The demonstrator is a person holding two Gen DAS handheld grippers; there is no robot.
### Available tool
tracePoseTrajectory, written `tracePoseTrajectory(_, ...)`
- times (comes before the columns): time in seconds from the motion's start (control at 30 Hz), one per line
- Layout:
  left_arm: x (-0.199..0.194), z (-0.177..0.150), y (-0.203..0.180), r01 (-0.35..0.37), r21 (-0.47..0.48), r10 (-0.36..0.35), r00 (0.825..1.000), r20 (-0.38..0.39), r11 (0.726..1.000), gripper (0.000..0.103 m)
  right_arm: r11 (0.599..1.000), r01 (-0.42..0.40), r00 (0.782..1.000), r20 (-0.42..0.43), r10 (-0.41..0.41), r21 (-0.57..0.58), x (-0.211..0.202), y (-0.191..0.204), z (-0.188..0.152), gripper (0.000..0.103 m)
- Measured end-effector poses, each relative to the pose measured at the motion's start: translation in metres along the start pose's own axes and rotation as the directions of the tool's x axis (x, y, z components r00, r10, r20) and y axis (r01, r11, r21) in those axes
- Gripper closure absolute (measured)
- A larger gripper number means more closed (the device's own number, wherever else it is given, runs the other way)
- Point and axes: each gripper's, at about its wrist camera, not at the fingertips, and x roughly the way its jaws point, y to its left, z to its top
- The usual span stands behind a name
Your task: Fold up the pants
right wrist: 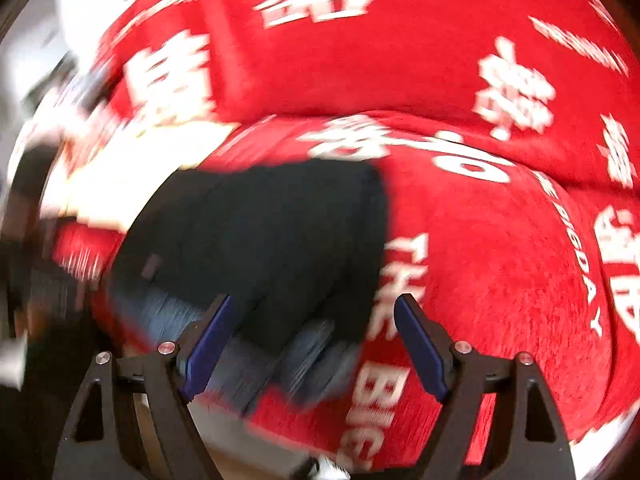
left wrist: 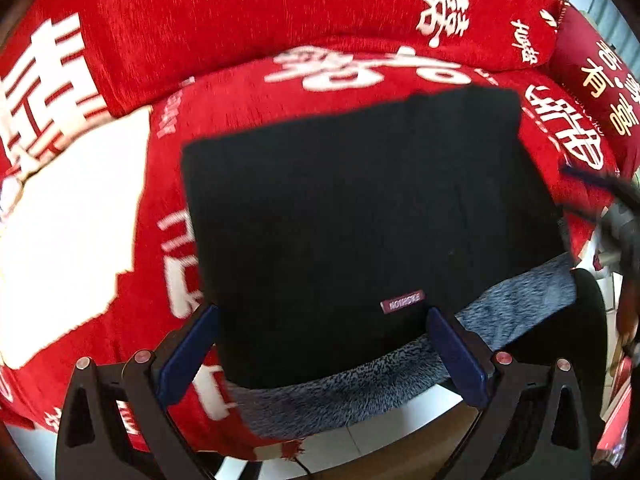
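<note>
Item one: black pants (left wrist: 360,208), folded into a thick, roughly square block of matte dark cloth, with grey fleecy lining (left wrist: 360,384) showing along the near edge and a small maroon woven label (left wrist: 402,301) sewn near that edge. I see them lying flat on the seat

Item two: red chenille sofa cover (left wrist: 240,12), nubbly weave, printed with large white characters and Latin lettering, draped over seat and backrest. A white rectangular patch (left wrist: 72,216) of the print lies to the left of the pants

Item three: dark red cushion (left wrist: 600,80) with gold characters, at the far right end of the sofa

Item four: left gripper (left wrist: 322,354), black frame, blue flat pads. I read its fingers (left wrist: 188,356) as spread wide, straddling the near edge of the pants; the label sits between them, nearer the right pad. The pads stand at the cloth's edge on either side without pinching it, as far as I can tell

Item five: right gripper (right wrist: 316,350), same build, seen in a heavily blurred view. Its fingers (right wrist: 420,348) are spread; the near right corner of the pants, lining showing, lies between them, closer to the left pad. The right pad stands over bare red cover. Nothing is clamped
</note>
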Motion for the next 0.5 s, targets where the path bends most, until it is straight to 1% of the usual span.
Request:
tracePoseTrajectory(0.03,0.005,-0.001,0.0,-0.019,-0.011,0.019,1.0,-0.008,1.0,0.0,0.999,0.012,1.0,0.003,-0.012,0.048,0.009,-0.01,0.011,0.017)
tracePoseTrajectory(0.07,0.012,-0.001,-0.001,-0.027,-0.021,0.027,0.999,-0.022,0.999,0.0,0.995,-0.002,1.0,-0.011,0.003,0.099,0.021,-0.02,0.024,0.017)
tracePoseTrajectory(0.1,0.017,0.0,-0.001,-0.023,-0.036,0.022,0.999,-0.028,0.999,0.0,0.992,-0.024,0.999,-0.032,0.028,0.124,0.031,-0.023,0.032,0.017)
tracePoseTrajectory(0.17,0.019,0.001,0.0,-0.015,-0.058,0.014,1.0,-0.025,0.998,0.0,0.99,-0.031,0.992,-0.119,0.048,0.138,0.06,-0.023,0.048,0.017)
tracePoseTrajectory(0.2,0.019,0.001,0.002,-0.012,-0.065,0.01,1.0,-0.028,0.998,0.0,0.993,-0.031,0.991,-0.124,0.045,0.11,0.068,-0.019,0.052,0.02)
tracePoseTrajectory(0.23,0.019,0.0,0.002,-0.012,-0.068,0.01,1.0,-0.027,0.998,0.0,0.995,-0.062,0.988,-0.139,0.073,0.081,0.075,-0.013,0.055,0.031)
tracePoseTrajectory(0.27,0.019,-0.001,0.003,-0.013,-0.073,0.012,1.0,-0.023,0.997,0.0,0.995,-0.081,0.984,-0.152,0.089,0.06,0.078,-0.006,0.059,0.05)
tracePoseTrajectory(0.3,0.018,-0.001,0.005,-0.013,-0.085,0.011,1.0,-0.022,0.996,0.0,0.997,-0.063,0.986,-0.154,0.069,0.041,0.078,-0.001,0.062,0.054)
tracePoseTrajectory(0.33,0.018,-0.002,0.007,-0.012,-0.099,0.01,1.0,-0.021,0.995,0.0,0.999,-0.049,0.988,-0.146,0.05,0.01,0.074,0.006,0.068,0.056)
tracePoseTrajectory(0.37,0.017,-0.004,0.009,-0.006,-0.112,0.004,1.0,-0.02,0.994,0.0,0.999,-0.052,0.99,-0.131,0.052,0.003,0.069,0.009,0.072,0.06)
tracePoseTrajectory(0.4,0.017,-0.004,0.013,0.003,-0.127,-0.005,1.0,-0.018,0.992,0.0,0.998,-0.061,0.991,-0.119,0.062,0.015,0.066,0.008,0.075,0.063)
tracePoseTrajectory(0.47,0.018,-0.003,0.015,0.011,-0.14,-0.014,1.0,-0.018,0.99,0.0,0.994,-0.088,0.99,-0.109,0.094,0.06,0.063,0.003,0.081,0.066)
tracePoseTrajectory(0.5,0.019,-0.002,0.014,0.008,-0.136,-0.01,1.0,-0.017,0.991,0.0,0.993,-0.088,0.989,-0.113,0.096,0.078,0.067,-0.001,0.082,0.066)
